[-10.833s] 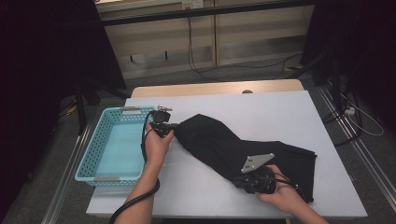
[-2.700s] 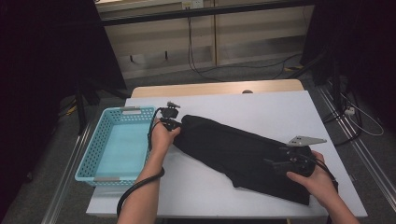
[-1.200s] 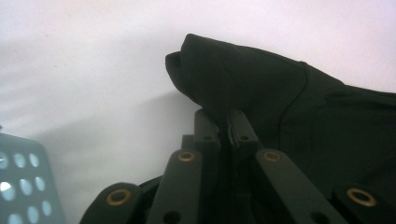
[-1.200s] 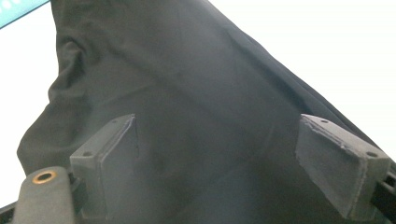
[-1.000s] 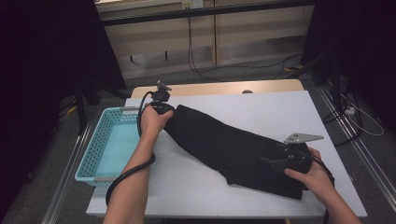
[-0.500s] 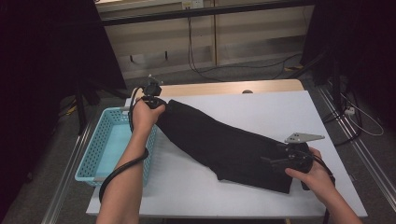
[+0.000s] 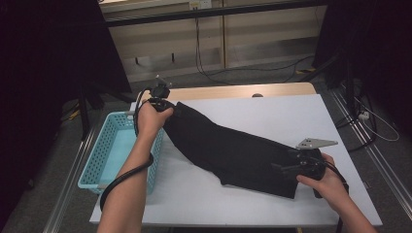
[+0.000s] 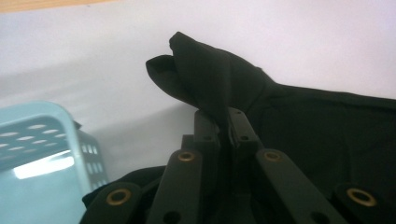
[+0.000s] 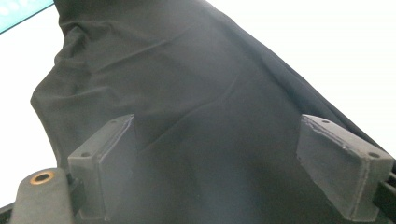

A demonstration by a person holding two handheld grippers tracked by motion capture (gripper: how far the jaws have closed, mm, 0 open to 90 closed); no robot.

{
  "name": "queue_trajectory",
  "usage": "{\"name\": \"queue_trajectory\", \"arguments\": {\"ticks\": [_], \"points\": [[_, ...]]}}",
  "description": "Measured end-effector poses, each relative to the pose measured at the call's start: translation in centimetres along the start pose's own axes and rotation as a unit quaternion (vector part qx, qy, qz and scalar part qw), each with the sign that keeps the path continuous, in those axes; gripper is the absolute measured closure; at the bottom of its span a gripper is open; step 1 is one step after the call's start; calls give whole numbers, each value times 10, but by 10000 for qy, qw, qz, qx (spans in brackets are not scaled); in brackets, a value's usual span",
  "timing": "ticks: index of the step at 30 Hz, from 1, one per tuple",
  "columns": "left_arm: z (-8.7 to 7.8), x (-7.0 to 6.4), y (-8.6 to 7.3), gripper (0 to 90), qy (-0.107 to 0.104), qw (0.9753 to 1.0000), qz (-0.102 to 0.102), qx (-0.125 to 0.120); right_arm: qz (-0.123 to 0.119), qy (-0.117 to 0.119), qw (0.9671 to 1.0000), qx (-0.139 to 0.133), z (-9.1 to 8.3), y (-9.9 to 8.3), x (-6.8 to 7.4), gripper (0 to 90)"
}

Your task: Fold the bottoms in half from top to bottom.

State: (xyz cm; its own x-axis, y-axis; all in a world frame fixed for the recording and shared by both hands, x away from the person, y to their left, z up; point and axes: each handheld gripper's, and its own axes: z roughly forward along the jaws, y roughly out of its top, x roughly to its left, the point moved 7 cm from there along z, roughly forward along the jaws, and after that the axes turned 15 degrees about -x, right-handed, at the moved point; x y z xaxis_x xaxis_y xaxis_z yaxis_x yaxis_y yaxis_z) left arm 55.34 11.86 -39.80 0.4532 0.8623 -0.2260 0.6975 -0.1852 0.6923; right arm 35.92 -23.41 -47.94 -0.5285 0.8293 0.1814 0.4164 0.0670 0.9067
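Observation:
A long black cloth (image 7: 233, 148) lies stretched at a slant across the white table (image 7: 272, 111), from far left to near right. My left gripper (image 7: 167, 104) is shut on its far-left end, a bunched fold (image 8: 205, 74) standing up out of the jaws of that gripper (image 8: 223, 121). Over the cloth's near-right end my right gripper (image 7: 284, 165) hovers open. In the right gripper view the cloth (image 9: 187, 84) spreads smooth beneath the gripper (image 9: 224, 154), whose pads stand wide apart with nothing between them.
A light blue plastic basket (image 7: 104, 155) sits at the table's left edge, just beside my left hand; its wall (image 8: 37, 140) shows close by in the left gripper view. White table surface lies bare beyond and in front of the cloth.
My left gripper has pulled the cloth's end up and left toward the table's far-left corner, drawing the cloth longer and flatter. The right gripper has stayed over the right end.

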Motion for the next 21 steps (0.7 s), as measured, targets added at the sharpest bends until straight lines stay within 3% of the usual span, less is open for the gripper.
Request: {"name": "queue_trajectory", "arguments": {"ticks": [7,10,21], "points": [[2,-14,-2,851,-264,9996,33,-13,-26,33,10000,30,1,-1,1,129],[2,-26,-3,850,-468,9989,100,-32,-25,39,10000,32,1,-2,2,129],[11,-69,-13,849,-897,9952,383,-86,-80,32,9999,57,1,-2,5,129]]}}
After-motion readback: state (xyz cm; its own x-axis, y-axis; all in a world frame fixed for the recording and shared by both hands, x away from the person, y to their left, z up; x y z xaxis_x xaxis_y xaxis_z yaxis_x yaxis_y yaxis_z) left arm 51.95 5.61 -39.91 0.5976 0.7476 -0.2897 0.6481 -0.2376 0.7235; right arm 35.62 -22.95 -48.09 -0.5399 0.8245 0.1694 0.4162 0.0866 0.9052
